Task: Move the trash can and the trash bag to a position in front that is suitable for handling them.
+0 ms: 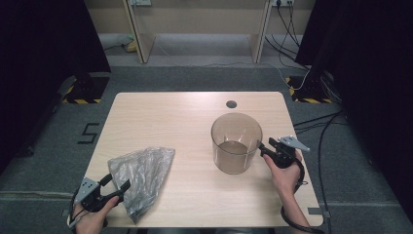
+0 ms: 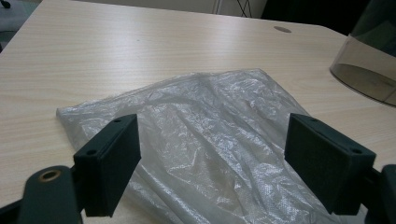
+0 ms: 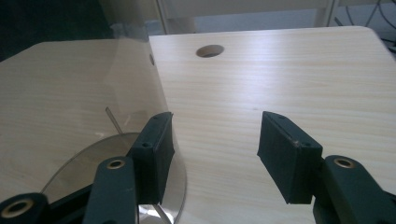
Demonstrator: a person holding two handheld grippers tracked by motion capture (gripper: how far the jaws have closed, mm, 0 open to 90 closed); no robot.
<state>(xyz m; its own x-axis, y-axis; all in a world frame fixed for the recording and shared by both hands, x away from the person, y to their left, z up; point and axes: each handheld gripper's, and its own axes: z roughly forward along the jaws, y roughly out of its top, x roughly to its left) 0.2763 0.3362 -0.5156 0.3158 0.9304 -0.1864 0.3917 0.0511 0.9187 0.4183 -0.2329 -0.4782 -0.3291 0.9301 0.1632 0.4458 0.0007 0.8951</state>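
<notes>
A crumpled clear plastic bag (image 1: 143, 175) lies flat on the wooden table (image 1: 195, 117) near its front left. My left gripper (image 1: 117, 181) is open at the bag's near left edge, and in the left gripper view its jaws (image 2: 212, 130) stand wide on either side of the bag (image 2: 210, 102). A transparent brownish round container (image 1: 238, 163) stands upright at the right of the middle. My right gripper (image 1: 265, 142) is open at the container's right rim. In the right gripper view (image 3: 217, 121) one jaw overlaps the container's wall (image 3: 93, 93); whether they touch I cannot tell.
A round cable hole (image 1: 231, 104) sits in the table behind the container. The container's edge (image 2: 369, 60) also shows at the far right of the left gripper view. Black curtains, stands and floor cables surround the table.
</notes>
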